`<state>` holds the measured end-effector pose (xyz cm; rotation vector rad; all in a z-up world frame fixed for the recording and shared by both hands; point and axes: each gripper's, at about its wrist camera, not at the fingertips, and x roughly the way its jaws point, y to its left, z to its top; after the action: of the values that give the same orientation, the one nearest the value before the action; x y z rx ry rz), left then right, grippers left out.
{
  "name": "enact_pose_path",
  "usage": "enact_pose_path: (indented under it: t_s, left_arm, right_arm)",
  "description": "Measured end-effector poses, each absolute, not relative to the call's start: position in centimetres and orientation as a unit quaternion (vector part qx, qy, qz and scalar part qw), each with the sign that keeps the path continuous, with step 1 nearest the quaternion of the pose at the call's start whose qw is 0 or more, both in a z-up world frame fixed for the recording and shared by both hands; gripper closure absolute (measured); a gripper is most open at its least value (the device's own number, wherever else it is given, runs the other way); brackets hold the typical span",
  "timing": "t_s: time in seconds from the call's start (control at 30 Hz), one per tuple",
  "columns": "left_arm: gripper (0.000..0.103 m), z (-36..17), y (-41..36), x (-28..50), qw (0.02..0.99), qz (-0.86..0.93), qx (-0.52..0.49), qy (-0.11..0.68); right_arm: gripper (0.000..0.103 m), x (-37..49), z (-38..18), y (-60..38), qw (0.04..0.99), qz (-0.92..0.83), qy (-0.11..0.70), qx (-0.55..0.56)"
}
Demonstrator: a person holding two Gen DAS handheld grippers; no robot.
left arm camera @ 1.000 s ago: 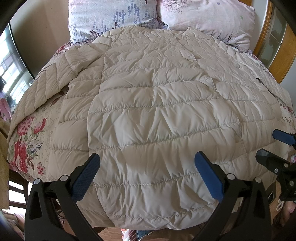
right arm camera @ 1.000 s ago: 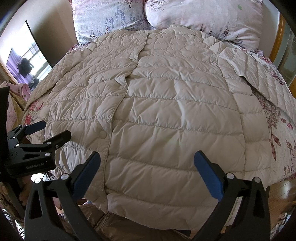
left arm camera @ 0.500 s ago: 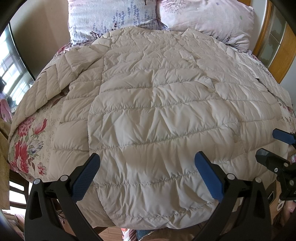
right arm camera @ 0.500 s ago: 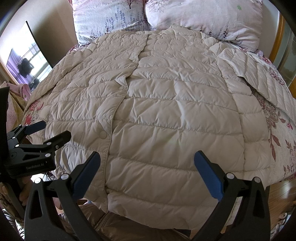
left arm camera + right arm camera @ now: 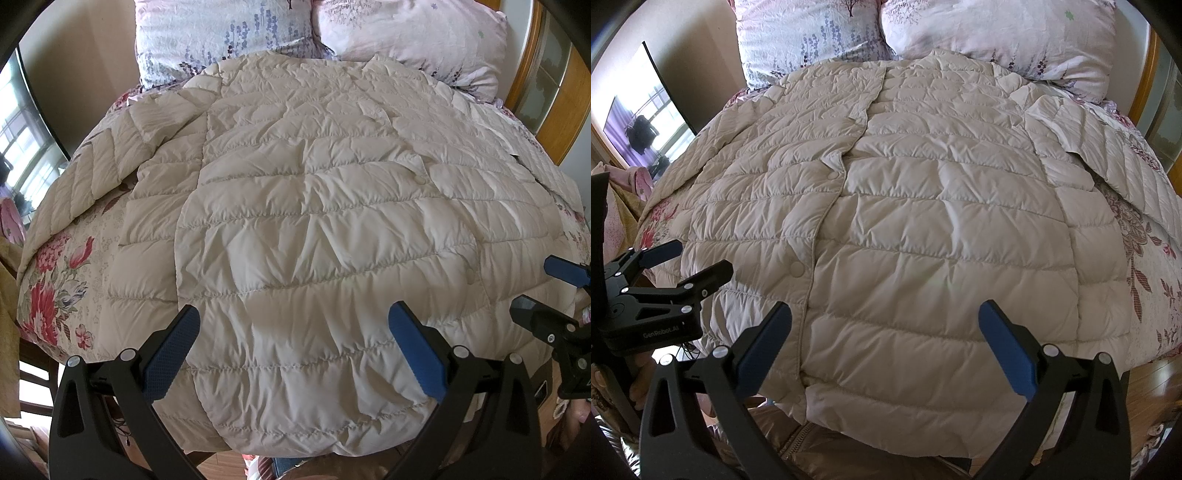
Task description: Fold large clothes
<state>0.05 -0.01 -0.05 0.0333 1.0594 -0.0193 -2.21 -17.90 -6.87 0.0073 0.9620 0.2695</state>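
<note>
A beige quilted down coat [image 5: 314, 229] lies spread flat, snapped closed, across the bed [image 5: 55, 288]; left gripper [image 5: 295, 354] and right gripper [image 5: 886, 350] gape empty near its hem.

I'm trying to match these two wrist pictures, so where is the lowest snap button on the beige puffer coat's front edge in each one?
Left wrist: the lowest snap button sits right of centre, above the right blue pad.
Right wrist: it sits left of centre, above the left blue pad.
Shared landmark: the lavender-print pillow, top left in both.
</note>
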Motion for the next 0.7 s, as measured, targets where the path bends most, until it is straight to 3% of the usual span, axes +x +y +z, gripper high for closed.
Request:
enact_pose_path:
  t_s: [0.7]
  left_arm:
    - [0.001,0.3,-0.2,2.7,0.862,-0.008,0.038,0.505]
  right_arm:
    - [0.002,0.5,-6.4,-19.5,0.884,0.112,0.453,0.01]
